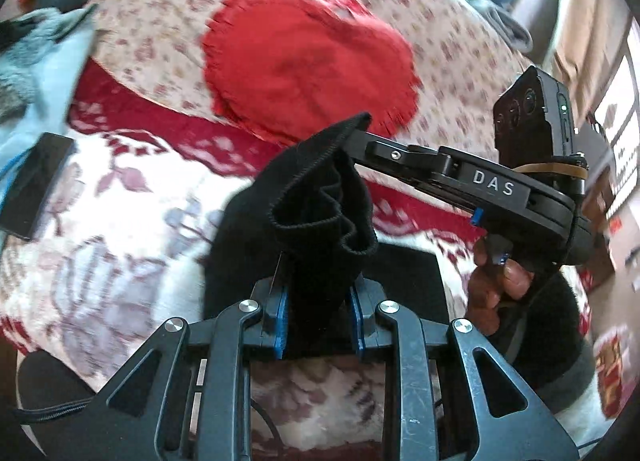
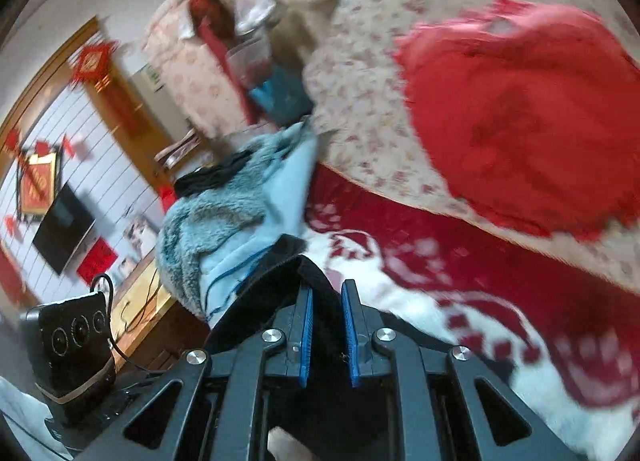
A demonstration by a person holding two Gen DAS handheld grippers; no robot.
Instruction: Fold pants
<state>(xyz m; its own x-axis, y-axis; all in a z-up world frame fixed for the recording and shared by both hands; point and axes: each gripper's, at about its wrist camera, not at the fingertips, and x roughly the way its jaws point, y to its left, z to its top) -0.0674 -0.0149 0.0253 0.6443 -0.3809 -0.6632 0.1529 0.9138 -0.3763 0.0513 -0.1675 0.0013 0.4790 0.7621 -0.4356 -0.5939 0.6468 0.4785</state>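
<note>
Both tools are clamping the one pair of black knit pants (image 1: 320, 197). Seen from the left wrist, the left tool (image 1: 320, 317) is squeezing a bunched fold of that cloth between its blue pads, and the right tool (image 1: 362, 129), reaching in from the right with a hand (image 1: 496, 281) on its grip, is pinching the ribbed edge, so the garment is hanging raised between the two above the bed. From the right wrist, the right tool (image 2: 326, 335) is showing its blue pads close together with black cloth running between them.

Going left to right across the left wrist view: a pale blue garment with grey fleece lining (image 1: 36, 61) is lying at the bed's edge, a flat black rectangular device (image 1: 36, 185) is resting beside it, and a white blanket with red flower pattern (image 1: 120, 221) is covering the bed. Behind it, a cream floral quilt (image 1: 160, 21) is carrying one red fringed cloth (image 1: 308, 61).

The right wrist view is showing a room wall at left with a dark television (image 2: 64, 229) and red hanging ornaments (image 2: 94, 65).
</note>
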